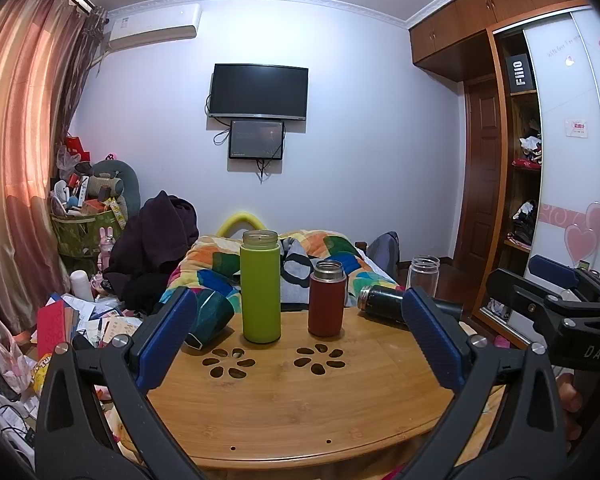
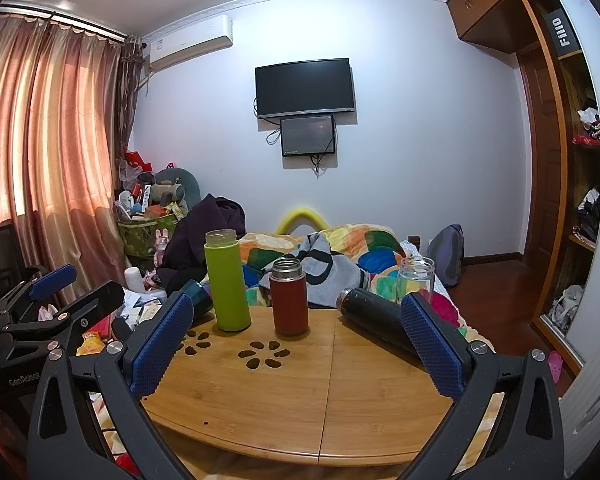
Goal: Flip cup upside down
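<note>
Presently catalogued, one round bamboo desk (image 1: 284, 400) carrying several flasks.

Item: green cup (image 1: 261, 286), standing upright, mouth open to the ceiling, left of centre at the far half of the desk. Long axis running vertical.

Item: red cup (image 1: 327, 299), shorter, also standing upright with its mouth up, just right of the green one and apart from it.

Item: black flask (image 1: 384, 299), lying on its side at the far right, long axis running roughly left to right, mouth pointing left.

Item: clear jar (image 1: 423, 274), standing upright past the black flask at the far right edge.

Item: teal cup (image 1: 211, 314), tilting or lying at the far left; its exact pose is partly hidden by a pad.

Left tongs (image 1: 300, 332): hovering at the near edge, spread wide, pinching nothing; green and red cups sitting straight ahead, framed between the pads.

Right tongs (image 2: 300, 340): likewise spread wide and pinching nothing, hovering at the near edge; red cup lying ahead and slightly left, black flask just by the right pad.

Judgement: which cup is meant is not certain; either upright one is wanting a side grip across its vertical axis, and both tongs are sitting about equally near.
</note>
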{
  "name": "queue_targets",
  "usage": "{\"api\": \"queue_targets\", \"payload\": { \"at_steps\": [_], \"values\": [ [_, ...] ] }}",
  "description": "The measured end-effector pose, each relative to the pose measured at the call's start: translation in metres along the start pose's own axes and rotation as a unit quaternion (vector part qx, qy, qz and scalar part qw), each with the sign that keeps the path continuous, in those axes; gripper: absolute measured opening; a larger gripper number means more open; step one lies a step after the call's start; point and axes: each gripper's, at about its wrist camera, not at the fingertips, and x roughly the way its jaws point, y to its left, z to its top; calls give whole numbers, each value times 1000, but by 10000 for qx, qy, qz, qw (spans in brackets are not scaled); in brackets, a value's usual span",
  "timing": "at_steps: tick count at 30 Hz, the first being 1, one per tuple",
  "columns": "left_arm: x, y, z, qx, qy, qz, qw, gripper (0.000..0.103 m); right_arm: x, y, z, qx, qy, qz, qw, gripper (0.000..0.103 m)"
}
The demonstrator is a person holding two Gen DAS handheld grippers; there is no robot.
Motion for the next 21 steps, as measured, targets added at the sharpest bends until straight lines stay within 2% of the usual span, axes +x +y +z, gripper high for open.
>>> {"api": "queue_targets", "payload": {
  "at_steps": [21],
  "values": [
    [1, 2, 0, -33, 18, -16, 10000, 103, 0, 0, 0, 8, 1, 4, 10000, 103]
  ]
}}
